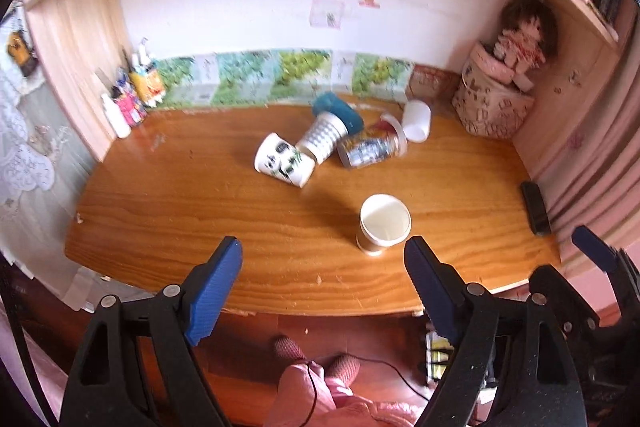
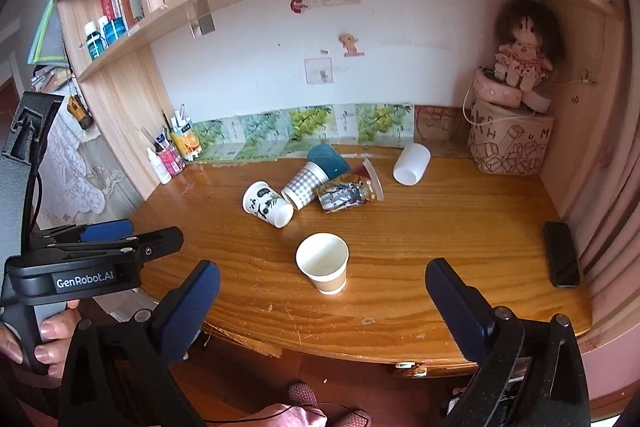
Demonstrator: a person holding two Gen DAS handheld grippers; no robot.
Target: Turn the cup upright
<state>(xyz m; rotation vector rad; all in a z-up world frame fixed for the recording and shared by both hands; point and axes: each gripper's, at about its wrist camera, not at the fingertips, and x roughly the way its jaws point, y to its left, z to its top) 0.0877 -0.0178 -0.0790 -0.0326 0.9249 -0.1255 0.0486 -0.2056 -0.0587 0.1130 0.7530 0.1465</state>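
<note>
A wooden desk [image 2: 400, 267] holds a brown paper cup [image 2: 323, 262] standing upright near the front edge, mouth open to the ceiling. Farther back, four cups lie tipped in a cluster (a panda-print cup [image 2: 267, 203], a checked cup [image 2: 306, 184], a teal cup [image 2: 327, 158] and a clear lidded cup [image 2: 350, 193]), with a white cup [image 2: 412, 163] on its side just beyond. The left gripper [image 1: 322, 275] and right gripper [image 2: 322, 301] both hover before the desk, jaws wide apart, holding nothing.
</note>
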